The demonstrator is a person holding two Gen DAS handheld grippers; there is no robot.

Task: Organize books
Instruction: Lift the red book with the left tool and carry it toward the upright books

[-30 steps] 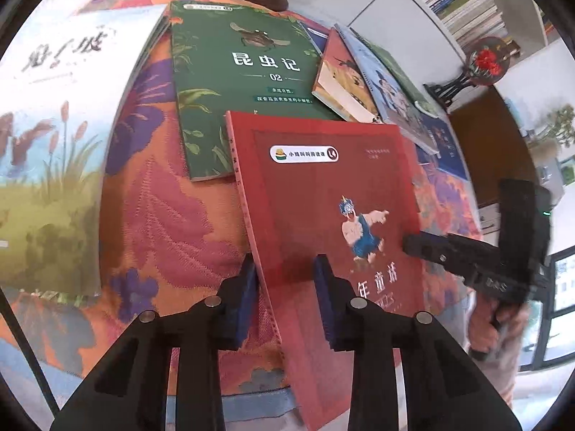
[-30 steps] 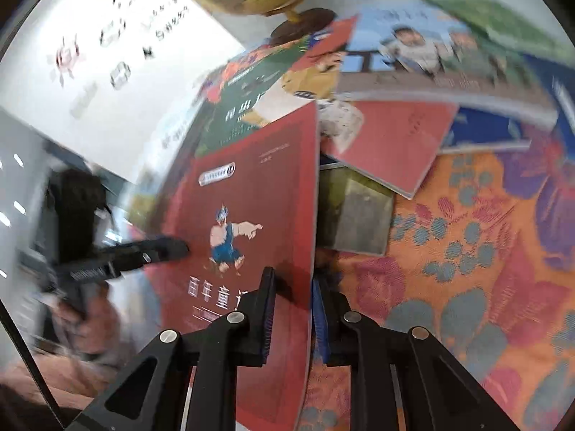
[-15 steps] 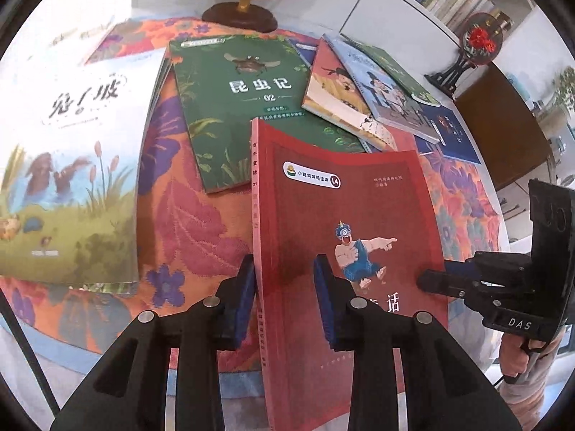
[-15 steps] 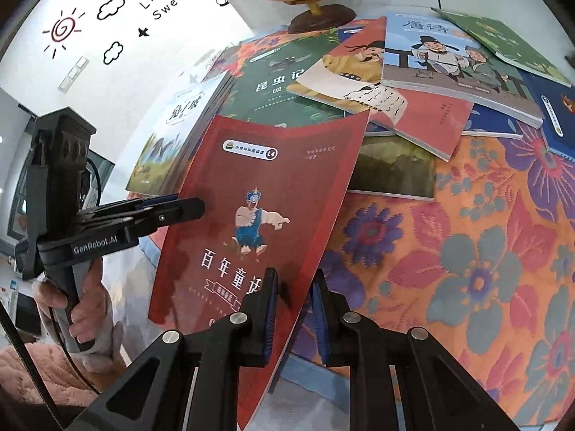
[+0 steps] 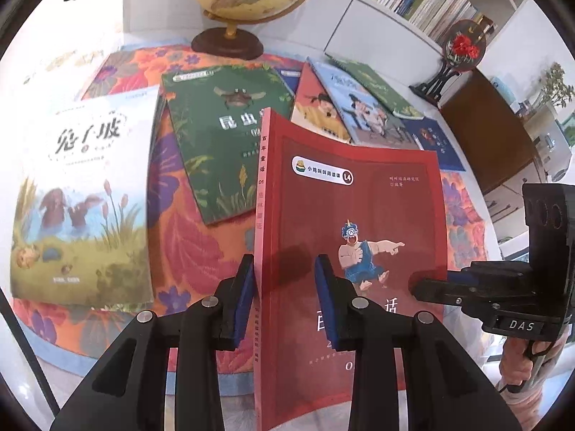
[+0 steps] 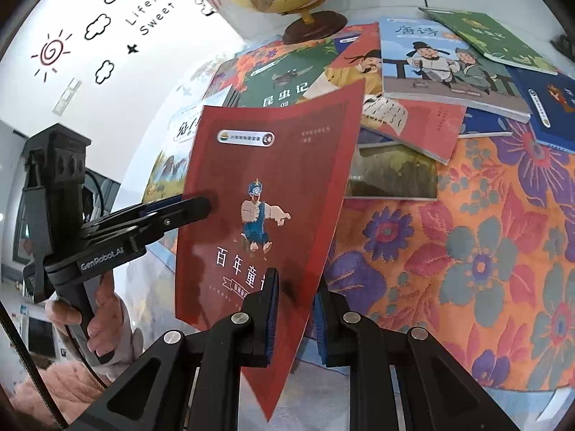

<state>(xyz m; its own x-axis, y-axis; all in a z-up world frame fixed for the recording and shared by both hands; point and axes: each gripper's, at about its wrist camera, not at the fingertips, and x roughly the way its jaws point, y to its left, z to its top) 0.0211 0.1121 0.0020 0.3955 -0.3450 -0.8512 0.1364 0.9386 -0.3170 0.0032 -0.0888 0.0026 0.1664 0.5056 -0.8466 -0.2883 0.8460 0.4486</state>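
Red book [image 5: 355, 222] higher than before, off tablecloth [image 5: 187, 230]

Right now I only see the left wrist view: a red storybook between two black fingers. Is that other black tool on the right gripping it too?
Observer: Yes. The right wrist view shows the right gripper shut on the red storybook, at its open edge near the bottom corner.
Operator: Who holds my tool?
Observer: A hand in a fluffy pink sleeve grips the handle of the left gripper.
Operator: Anything hidden behind the book?
Observer: A dark olive book lies flat on the floral tablecloth there.
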